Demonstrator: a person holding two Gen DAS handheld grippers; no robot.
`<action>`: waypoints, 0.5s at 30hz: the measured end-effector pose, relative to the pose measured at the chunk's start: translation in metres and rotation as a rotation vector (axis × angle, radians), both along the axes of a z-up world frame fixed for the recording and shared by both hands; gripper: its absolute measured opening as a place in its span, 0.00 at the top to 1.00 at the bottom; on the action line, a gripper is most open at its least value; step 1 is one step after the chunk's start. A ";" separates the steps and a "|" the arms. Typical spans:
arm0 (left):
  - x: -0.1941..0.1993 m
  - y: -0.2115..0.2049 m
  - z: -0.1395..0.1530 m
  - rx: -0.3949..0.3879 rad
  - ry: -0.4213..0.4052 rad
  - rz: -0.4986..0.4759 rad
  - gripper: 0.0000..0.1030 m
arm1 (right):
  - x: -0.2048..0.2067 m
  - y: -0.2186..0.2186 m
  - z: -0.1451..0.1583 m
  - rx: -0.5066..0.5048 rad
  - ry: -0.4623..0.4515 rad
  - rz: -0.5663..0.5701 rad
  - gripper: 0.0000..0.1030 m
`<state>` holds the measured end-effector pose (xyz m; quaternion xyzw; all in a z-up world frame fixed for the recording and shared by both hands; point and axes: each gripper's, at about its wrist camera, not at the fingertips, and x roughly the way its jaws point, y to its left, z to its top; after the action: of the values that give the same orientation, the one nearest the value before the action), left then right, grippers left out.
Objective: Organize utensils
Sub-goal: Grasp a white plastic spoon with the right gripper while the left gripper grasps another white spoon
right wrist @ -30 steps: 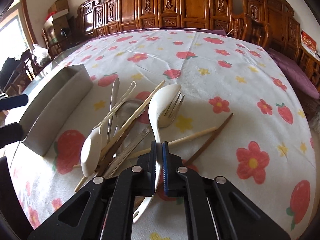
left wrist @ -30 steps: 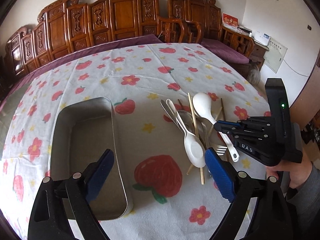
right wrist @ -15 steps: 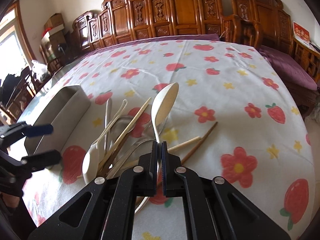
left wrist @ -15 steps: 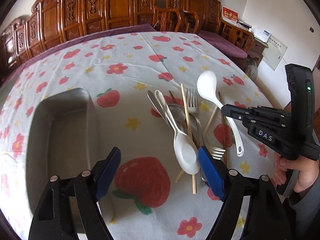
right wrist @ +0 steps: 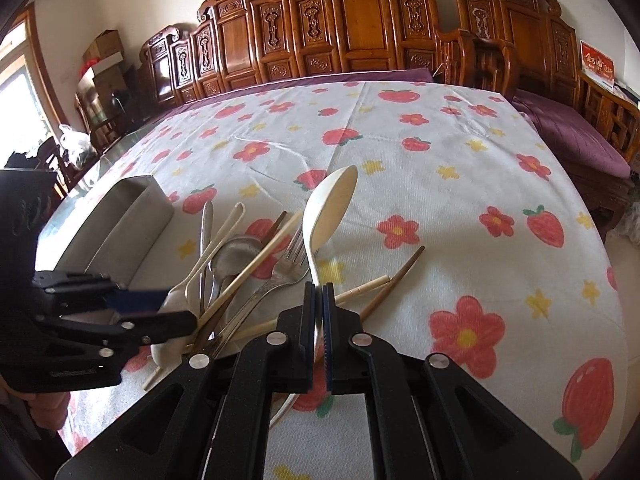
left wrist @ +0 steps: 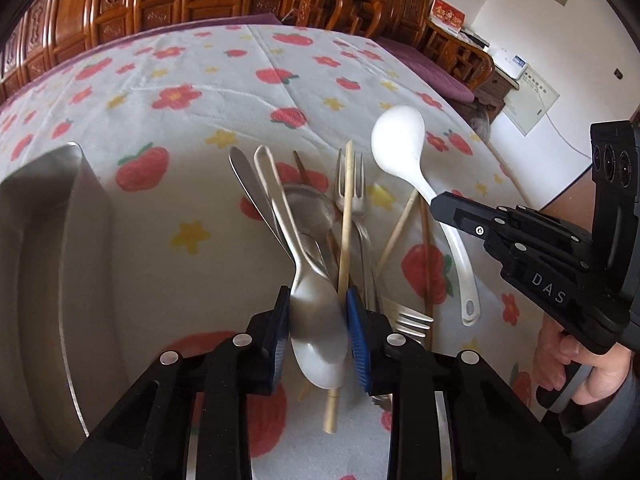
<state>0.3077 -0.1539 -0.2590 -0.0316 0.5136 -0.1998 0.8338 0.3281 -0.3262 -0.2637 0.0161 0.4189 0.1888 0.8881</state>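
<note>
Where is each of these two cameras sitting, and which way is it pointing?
Left wrist view: on the left gripper, looking along its fingers, which close around a white spoon's bowl; the metal tray lies left, the person's right hand shows.
Right wrist view: on the right gripper, shut on the large white spoon, facing the carved wooden chairs.
Shared: the utensil pile, the tray and the flowered tablecloth.

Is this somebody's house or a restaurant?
Most likely somebody's house, a dining or sitting room. A big table wears a strawberry and flower tablecloth, carved wooden chairs line the wall behind it, and cardboard boxes are stacked in a corner, which looks homely rather than like a restaurant.
</note>
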 end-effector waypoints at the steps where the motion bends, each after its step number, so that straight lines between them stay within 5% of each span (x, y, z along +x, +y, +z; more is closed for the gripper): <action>1: -0.001 0.000 0.001 -0.002 -0.003 0.002 0.76 | 0.000 0.000 0.000 0.000 -0.001 0.000 0.96; 7: -0.011 -0.003 0.015 0.007 -0.044 -0.007 0.97 | -0.001 0.005 0.004 0.002 -0.006 0.010 0.96; 15: -0.023 0.004 0.039 0.004 -0.092 -0.022 0.98 | -0.005 0.020 0.016 -0.007 -0.028 0.034 0.96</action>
<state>0.2847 -0.1500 -0.2205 -0.0150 0.4754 -0.2092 0.8544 0.3234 -0.3065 -0.2473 0.0031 0.4071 0.2026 0.8906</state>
